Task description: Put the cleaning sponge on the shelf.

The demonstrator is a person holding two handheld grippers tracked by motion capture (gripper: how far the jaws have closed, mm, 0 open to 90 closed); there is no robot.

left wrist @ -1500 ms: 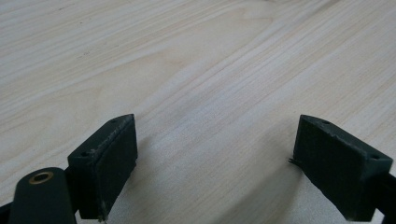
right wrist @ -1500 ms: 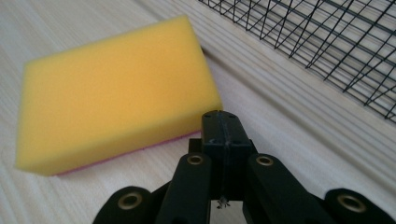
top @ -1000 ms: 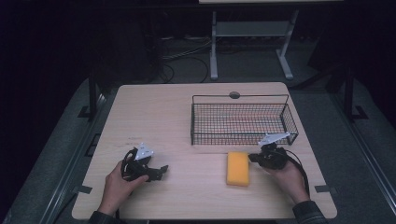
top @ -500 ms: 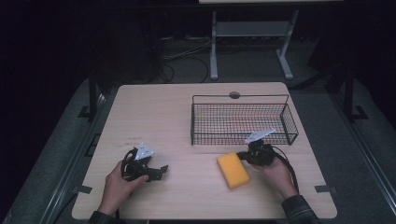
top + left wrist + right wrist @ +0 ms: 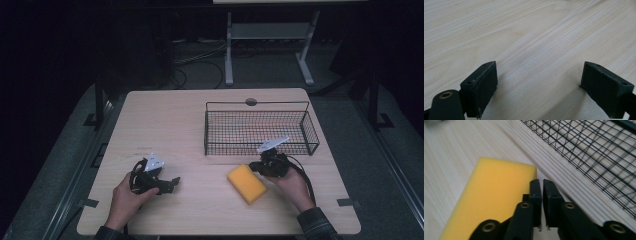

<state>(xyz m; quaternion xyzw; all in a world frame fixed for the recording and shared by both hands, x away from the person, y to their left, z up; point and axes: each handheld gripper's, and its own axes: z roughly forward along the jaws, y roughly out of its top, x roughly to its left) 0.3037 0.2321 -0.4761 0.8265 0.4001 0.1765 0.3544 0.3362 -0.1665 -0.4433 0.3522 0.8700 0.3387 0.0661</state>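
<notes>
A yellow sponge lies flat and askew on the wooden table, just in front of a black wire basket. My right gripper rests at the sponge's right end, beside its far corner. In the right gripper view its jaws stand almost together with a thin slit and nothing between them; they have just been opening slightly. The sponge lies to their left. My left gripper sits at the front left of the table. Its jaws are wide open over bare wood.
The basket looks empty and sits at the back right of the table, close behind my right hand. A person's hands hold both grippers from the near edge. A metal stand and cables are on the dark floor beyond the table.
My right gripper has shifted left along the basket's front. The sponge has slid a little left and turned from straight to diagonal. The left gripper has stayed put.
</notes>
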